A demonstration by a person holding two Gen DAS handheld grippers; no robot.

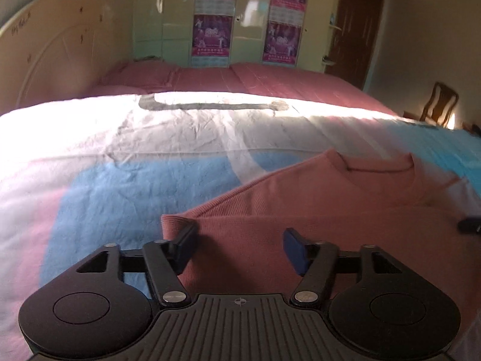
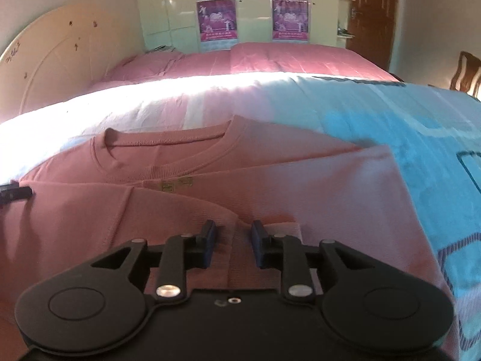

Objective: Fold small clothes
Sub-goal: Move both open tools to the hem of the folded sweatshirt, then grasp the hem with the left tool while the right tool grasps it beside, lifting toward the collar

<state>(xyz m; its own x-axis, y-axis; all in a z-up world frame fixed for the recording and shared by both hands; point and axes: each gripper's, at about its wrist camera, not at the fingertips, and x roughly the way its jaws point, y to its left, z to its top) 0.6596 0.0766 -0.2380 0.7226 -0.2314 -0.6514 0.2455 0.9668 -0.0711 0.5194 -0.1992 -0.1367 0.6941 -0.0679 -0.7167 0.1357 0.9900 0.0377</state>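
Observation:
A pink long-sleeved shirt lies flat on the bed, collar away from me, with both sleeves folded in across its front. My left gripper is open and empty, low over the shirt's left folded edge. In the right wrist view the shirt fills the foreground. My right gripper hovers over the sleeve cuff near the middle, jaws partly open with a gap and holding nothing. The left gripper's tip shows at the left edge, and the right gripper's tip shows in the left wrist view.
The shirt lies on a blue, pink and white sheet over the bed. A pink quilt lies behind it. A cream headboard stands left, a wardrobe with posters behind, and a wooden chair right.

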